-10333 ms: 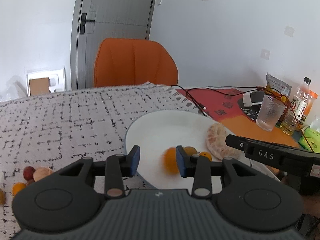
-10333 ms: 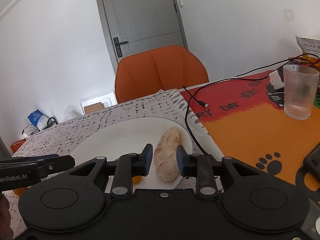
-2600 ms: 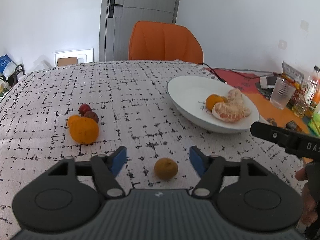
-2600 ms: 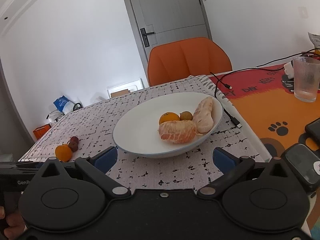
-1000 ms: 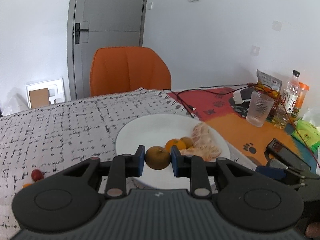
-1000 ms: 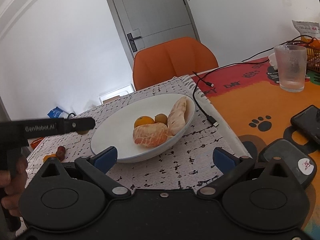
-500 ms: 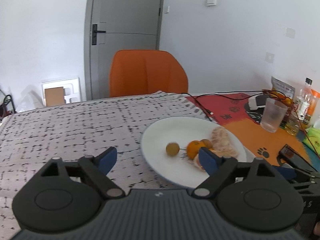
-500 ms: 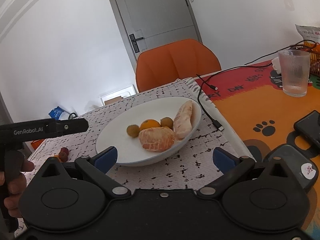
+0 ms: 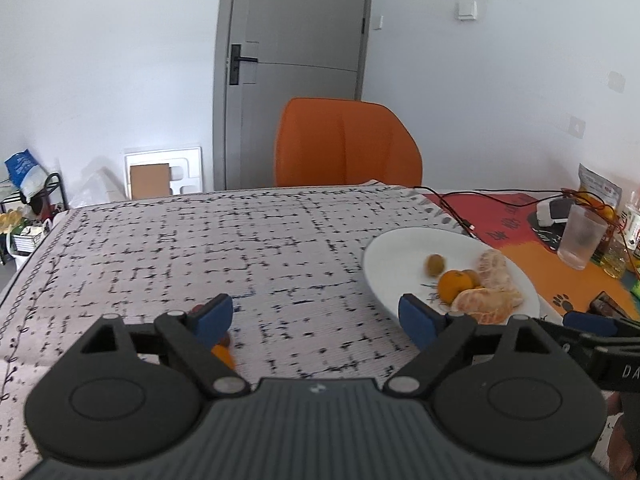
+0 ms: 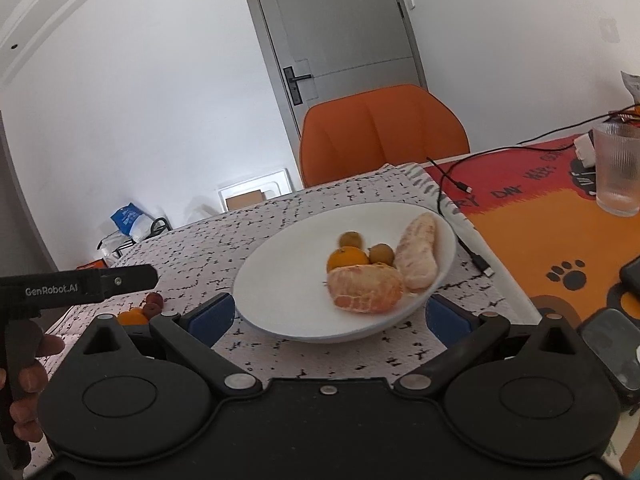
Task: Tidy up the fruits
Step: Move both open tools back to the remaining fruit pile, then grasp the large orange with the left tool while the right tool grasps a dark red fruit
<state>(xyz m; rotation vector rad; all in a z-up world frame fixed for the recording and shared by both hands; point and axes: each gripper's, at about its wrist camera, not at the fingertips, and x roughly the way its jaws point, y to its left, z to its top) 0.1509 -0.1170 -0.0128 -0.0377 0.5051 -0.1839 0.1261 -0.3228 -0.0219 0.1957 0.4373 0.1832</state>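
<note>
Okay, my left gripper [image 9: 314, 316] gapes wide, empty, aimed at the small orange fruit [image 9: 222, 354] outside the white ceramic bowl [image 9: 384, 252].

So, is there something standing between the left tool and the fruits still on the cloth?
Nothing visible stands in the way. The left tool is open and empty, and the small orange fruit and red fruits lie on bare tablecloth, just under its left finger; the white plate is off to the side.
</note>
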